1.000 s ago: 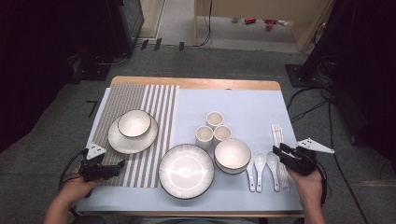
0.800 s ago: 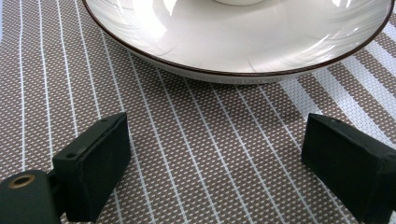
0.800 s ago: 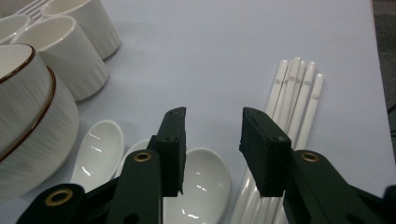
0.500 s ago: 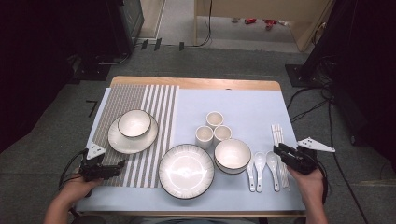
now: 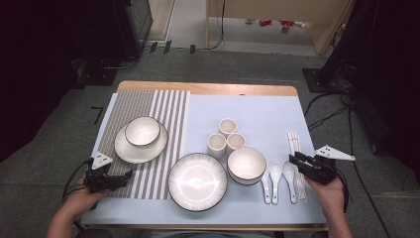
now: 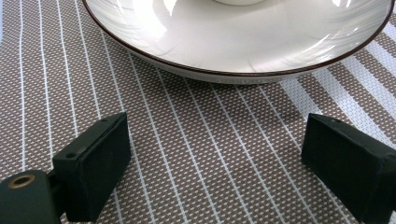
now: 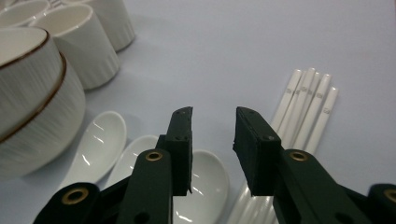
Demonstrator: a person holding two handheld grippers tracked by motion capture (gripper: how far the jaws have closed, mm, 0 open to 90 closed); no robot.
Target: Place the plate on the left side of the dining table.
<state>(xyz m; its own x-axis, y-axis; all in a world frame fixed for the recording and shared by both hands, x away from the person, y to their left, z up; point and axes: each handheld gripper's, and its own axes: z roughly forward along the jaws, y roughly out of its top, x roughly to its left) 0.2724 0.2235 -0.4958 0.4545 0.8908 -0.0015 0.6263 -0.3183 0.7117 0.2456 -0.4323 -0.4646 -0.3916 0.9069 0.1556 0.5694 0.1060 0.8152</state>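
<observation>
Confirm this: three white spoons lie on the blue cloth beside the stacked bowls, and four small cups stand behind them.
Not quite. The high view shows three cups, not four. The rest holds: three white spoons lie on the blue cloth beside the stacked bowls.

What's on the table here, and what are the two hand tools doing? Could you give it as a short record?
Surface: table with blue cloth and striped mat
Mat: bowl on a plate
Cloth: big plate, stacked bowls, three cups, spoons, chopsticks
Left gripper: open above the mat, near the plate
Right gripper: jaws just narrowed, nothing between them, over the spoons
</observation>
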